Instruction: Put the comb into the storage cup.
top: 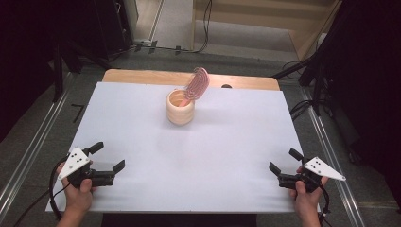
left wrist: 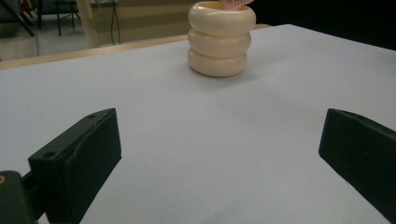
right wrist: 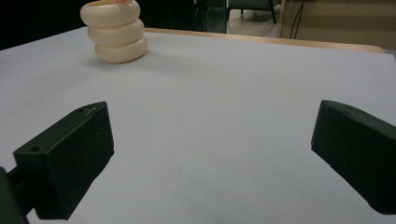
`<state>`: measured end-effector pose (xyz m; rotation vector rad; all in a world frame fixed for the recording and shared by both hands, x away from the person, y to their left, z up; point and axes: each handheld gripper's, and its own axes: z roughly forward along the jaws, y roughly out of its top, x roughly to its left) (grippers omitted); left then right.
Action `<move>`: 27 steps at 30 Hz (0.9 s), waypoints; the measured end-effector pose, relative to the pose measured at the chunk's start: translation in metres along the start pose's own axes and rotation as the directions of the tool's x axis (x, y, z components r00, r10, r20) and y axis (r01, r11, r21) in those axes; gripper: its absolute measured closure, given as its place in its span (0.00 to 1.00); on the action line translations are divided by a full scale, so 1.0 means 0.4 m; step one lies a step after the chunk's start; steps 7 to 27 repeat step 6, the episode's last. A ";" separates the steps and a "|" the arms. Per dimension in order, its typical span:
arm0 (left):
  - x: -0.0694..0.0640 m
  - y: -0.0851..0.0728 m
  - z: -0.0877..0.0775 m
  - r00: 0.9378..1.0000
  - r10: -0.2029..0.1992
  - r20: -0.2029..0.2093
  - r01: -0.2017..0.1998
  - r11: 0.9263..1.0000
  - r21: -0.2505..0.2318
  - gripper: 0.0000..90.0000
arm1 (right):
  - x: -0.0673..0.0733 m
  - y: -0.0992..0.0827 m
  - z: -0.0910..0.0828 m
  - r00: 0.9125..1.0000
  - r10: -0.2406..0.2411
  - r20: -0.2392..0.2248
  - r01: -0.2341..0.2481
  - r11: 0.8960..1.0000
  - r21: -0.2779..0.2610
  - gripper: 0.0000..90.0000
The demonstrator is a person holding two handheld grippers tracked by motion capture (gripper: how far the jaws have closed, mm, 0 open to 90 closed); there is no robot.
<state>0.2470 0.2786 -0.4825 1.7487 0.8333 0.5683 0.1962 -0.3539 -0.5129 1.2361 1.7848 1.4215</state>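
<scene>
Meanwhile, a cream ribbed holder shaped like three stacked rings (top: 180, 108) is standing upright in the upper middle of the high view, on the white surface (top: 189, 156), with a pink perforated paddle-shaped tool (top: 196, 83) leaning out of its mouth toward the upper right. Well apart from it, the left gripper (top: 107, 157) is resting at the lower left of the frame, its jaws spread wide with nothing between them. At the lower right, the right gripper (top: 284, 160) is likewise sitting released and empty, each held in a hand
</scene>
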 end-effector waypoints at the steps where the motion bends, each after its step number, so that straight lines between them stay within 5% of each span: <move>1: 0.000 0.000 0.000 1.000 0.000 0.000 0.000 1.000 -0.001 0.00 | 0.000 0.000 0.000 1.000 0.001 -0.001 -0.001 1.000 0.000 0.00; 27: 0.000 0.000 0.001 1.000 0.000 0.001 0.000 1.000 -0.001 0.00 | 0.001 -0.001 0.003 1.000 -0.004 -0.006 0.004 1.000 0.006 0.00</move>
